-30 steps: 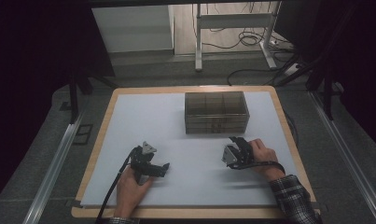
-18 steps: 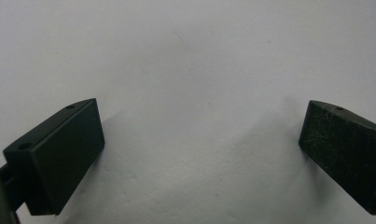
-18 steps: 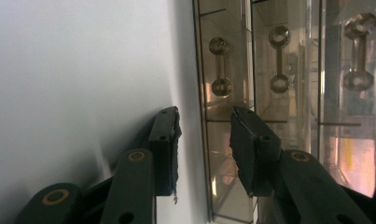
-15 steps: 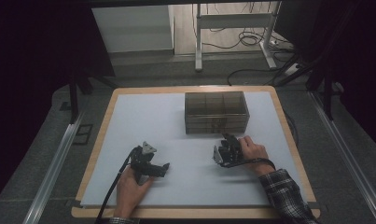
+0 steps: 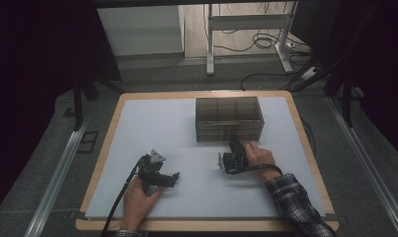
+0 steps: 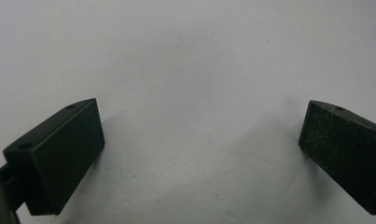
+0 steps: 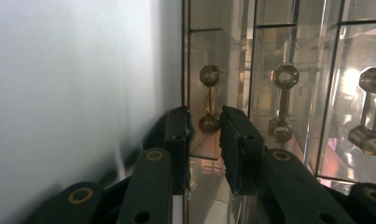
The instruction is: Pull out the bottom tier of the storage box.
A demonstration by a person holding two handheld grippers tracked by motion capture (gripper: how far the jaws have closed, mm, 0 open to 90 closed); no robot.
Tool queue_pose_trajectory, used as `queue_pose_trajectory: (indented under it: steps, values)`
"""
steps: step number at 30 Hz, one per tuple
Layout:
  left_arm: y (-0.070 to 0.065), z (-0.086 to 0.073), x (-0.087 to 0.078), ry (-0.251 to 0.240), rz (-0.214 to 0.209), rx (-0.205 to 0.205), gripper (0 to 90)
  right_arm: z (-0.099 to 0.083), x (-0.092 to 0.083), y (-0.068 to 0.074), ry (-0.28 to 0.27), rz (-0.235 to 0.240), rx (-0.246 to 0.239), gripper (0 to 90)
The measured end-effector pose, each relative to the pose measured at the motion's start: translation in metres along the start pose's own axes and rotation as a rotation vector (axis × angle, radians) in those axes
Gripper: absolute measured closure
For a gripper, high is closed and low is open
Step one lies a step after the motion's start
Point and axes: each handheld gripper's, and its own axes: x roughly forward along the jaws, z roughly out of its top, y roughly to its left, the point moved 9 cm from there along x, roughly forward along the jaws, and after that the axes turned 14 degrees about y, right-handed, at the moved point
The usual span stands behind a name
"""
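While you rest your left hand [image 5: 137, 200] near the front edge of the table [image 5: 107, 148], the left gripper [image 5: 163, 177] lies low on the pale mat, well to the left of the box. Its cable trails back past your wrist toward the table's near edge. In the left gripper view its two black jaws stand wide apart, with bare white surface between them and nothing in their hold.

Moving right, your right hand [image 5: 258, 157] sits just in front of the clear drawer box [image 5: 228, 118], sleeve in plaid coming in from the lower right. The right gripper [image 5: 232, 150] points at the box's front face, near its lower middle. That box stands right of centre on the mat, well toward the far edge, smoky and see-through, split into compartments, with small drawer fronts.

In the right gripper view you see three drawer fronts side by side, each carrying a brass-coloured bar handle. Your jaws have just been closing and now stand narrow on either side of the leftmost handle [image 7: 209, 100], with its lower knob between the fingertips [image 7: 180, 126]. A thin gap shows on each side of the knob, so the pads flank it without pressing. Middle handle [image 7: 282, 102] and right handle [image 7: 370, 109] sit untouched, farther right.
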Motion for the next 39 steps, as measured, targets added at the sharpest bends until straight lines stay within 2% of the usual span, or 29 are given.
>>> queue_pose_trajectory:
  steps: [4,5,11,12,13,15,16,17,18,21,22,23,24,29,32,34,35,39]
  values:
    - [0.0,0.0,0.0,0.0,0.0,0.0,0.0,0.002,0.001,-0.002,0.012,-0.033,-0.008,78.0]
    - [0.0,0.0,0.0,0.0,0.0,0.0,0.0,0.002,0.001,-0.002,0.025,-0.068,-0.017,78.6]
    - [0.0,0.0,0.0,0.001,0.0,0.0,0.0,0.002,0.001,-0.002,0.03,-0.059,0.003,79.7]
    - [0.0,0.0,0.0,0.0,0.0,0.0,0.0,0.002,0.002,0.002,0.019,-0.005,0.002,79.8]
    - [0.0,0.0,0.0,0.0,0.0,0.001,0.0,0.002,0.0,-0.001,0.021,-0.046,0.006,79.9]
    - [0.0,0.0,0.0,0.0,0.0,0.0,0.0,0.001,-0.002,-0.002,0.019,-0.075,0.015,79.9]
    - [0.0,0.0,0.0,0.0,0.0,0.0,0.0,0.002,-0.001,0.002,0.012,0.0,0.001,79.9]
    - [0.0,0.0,0.0,0.0,0.0,0.0,0.0,0.002,-0.002,0.002,0.01,0.001,0.004,79.8]
    - [0.0,0.0,0.0,0.0,0.0,0.0,0.0,0.001,-0.004,-0.001,0.015,-0.046,0.012,79.8]
    - [0.0,0.0,0.0,0.0,0.0,0.0,0.0,0.0,-0.008,0.001,0.007,-0.031,0.019,79.7]
    - [0.0,0.0,0.0,0.0,0.0,0.0,0.0,0.0,-0.009,0.005,-0.003,0.019,0.016,79.7]
    - [0.0,0.0,0.0,0.0,0.0,0.001,0.0,0.0,-0.011,0.005,-0.008,0.019,0.015,79.7]
    - [0.0,0.0,0.0,0.0,0.0,0.0,0.0,-0.001,-0.013,0.002,-0.005,-0.032,0.026,79.6]
    - [0.0,0.0,0.0,0.0,0.0,0.001,0.0,-0.003,-0.024,0.006,-0.02,-0.001,0.034,79.5]
    - [0.0,0.0,0.0,-0.001,0.0,0.0,0.0,-0.005,-0.028,0.006,-0.03,-0.009,0.042,79.4]
    - [0.0,0.0,0.0,-0.001,0.0,0.001,0.0,-0.006,-0.03,0.007,-0.019,-0.005,0.036,79.4]
    - [0.0,0.0,0.0,-0.001,0.0,0.001,0.0,-0.005,-0.032,0.008,-0.032,0.006,0.038,79.4]
    - [0.0,0.0,0.0,0.0,0.0,0.001,0.0,-0.007,-0.038,0.011,-0.024,0.003,0.028,79.3]
